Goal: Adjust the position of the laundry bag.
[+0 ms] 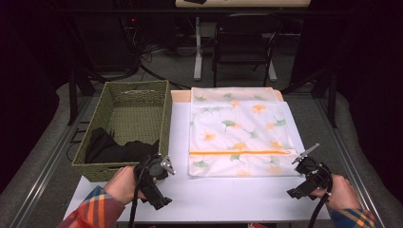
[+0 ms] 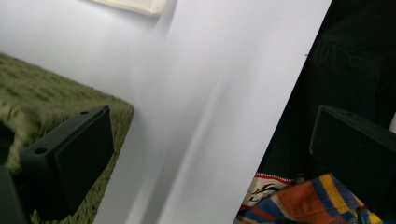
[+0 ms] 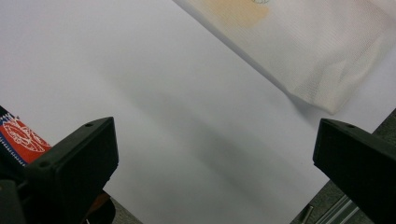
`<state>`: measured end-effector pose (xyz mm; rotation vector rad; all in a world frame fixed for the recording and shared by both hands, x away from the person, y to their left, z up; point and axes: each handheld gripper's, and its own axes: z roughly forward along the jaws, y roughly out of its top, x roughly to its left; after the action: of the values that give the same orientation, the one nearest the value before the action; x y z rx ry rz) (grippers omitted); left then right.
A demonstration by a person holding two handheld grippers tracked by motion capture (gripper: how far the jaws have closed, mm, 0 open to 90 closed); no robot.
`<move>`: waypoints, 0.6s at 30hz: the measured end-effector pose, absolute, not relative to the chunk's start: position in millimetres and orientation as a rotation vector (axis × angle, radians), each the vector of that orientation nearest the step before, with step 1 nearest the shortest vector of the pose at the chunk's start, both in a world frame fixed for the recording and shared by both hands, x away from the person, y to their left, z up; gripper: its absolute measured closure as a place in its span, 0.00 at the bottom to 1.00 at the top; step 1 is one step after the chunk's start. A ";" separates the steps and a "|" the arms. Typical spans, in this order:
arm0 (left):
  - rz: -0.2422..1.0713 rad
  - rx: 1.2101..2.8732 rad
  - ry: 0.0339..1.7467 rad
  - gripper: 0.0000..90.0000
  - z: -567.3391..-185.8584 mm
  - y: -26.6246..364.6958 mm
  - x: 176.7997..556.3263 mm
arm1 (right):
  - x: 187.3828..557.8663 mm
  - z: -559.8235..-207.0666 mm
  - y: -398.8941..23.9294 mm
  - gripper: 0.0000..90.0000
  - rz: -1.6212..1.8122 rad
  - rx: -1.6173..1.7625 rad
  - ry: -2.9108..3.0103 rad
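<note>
A white mesh bag [image 1: 240,135] with a ginkgo-leaf print and an orange zipper lies flat on the white table [image 1: 214,192]. Left of it stands a green woven basket [image 1: 138,102] holding black cloth [image 1: 116,149]. My left gripper [image 1: 154,183] hovers at the basket's near right corner [image 2: 70,126], jaws wide apart and empty. My right gripper [image 1: 304,183] is off the bag's near right corner [image 3: 327,60], also open with nothing between its jaws.
The table's near edge [image 2: 275,121] runs just in front of both grippers, with the person's plaid sleeves [image 1: 92,211] behind it. Metal rails [image 1: 349,166] flank the table. A black chair [image 1: 244,42] and a table leg stand beyond the far edge.
</note>
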<state>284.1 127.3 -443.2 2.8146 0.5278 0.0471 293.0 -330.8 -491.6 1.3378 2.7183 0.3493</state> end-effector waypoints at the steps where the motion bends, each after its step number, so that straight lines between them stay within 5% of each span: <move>1: 0.051 2.815 0.522 0.00 -443.3 124.7 285.0 | 294.0 -492.4 -330.9 0.00 0.352 1.336 2.722; 18: 0.033 2.866 0.437 0.00 -460.1 79.4 306.0 | 312.2 -501.5 -333.9 0.00 0.313 1.371 2.709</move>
<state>306.0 79.4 -460.1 2.8658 0.4371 0.0329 312.2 -333.9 -501.5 1.3714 2.7085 0.3132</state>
